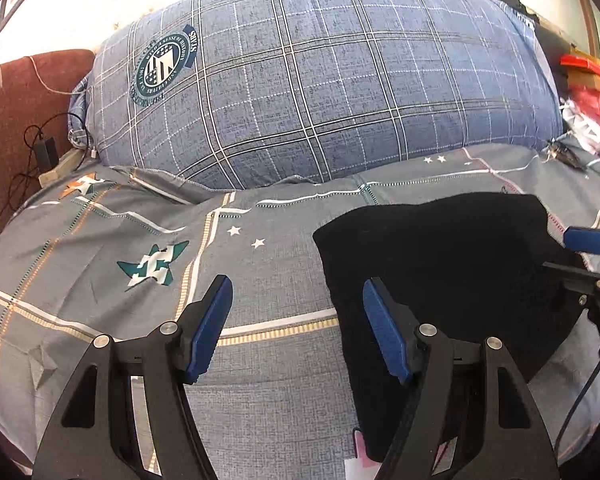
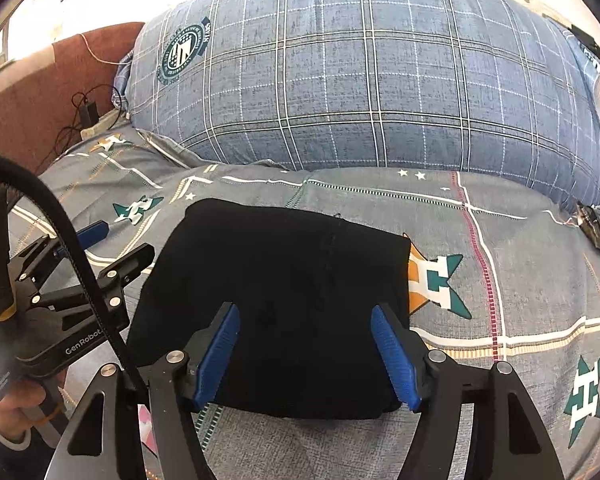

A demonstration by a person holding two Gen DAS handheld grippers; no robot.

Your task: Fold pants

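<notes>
The black pants (image 2: 284, 272) lie folded into a compact rectangle on the grey bedsheet (image 2: 520, 280). My right gripper (image 2: 306, 310) hovers over the near half of the pants, jaws wide apart, its blue pads (image 2: 392, 352) clear of the cloth and nothing gripped. In the left wrist view the pants (image 1: 440, 264) sit to the right. My left gripper (image 1: 297, 284) stands open over the bare sheet beside their left edge, its right finger over the cloth. The right gripper (image 1: 556, 252) enters from the right edge. The left gripper (image 2: 128, 236) shows at the left, held by a hand (image 2: 8, 412).
A big blue plaid pillow (image 1: 320, 80) fills the back of the bed. A red-brown headboard (image 1: 20, 120) with cables and a charger (image 1: 46, 152) stands at the left. Red packaging (image 1: 592, 84) lies at the far right. A small dark object (image 2: 592, 228) rests on the sheet.
</notes>
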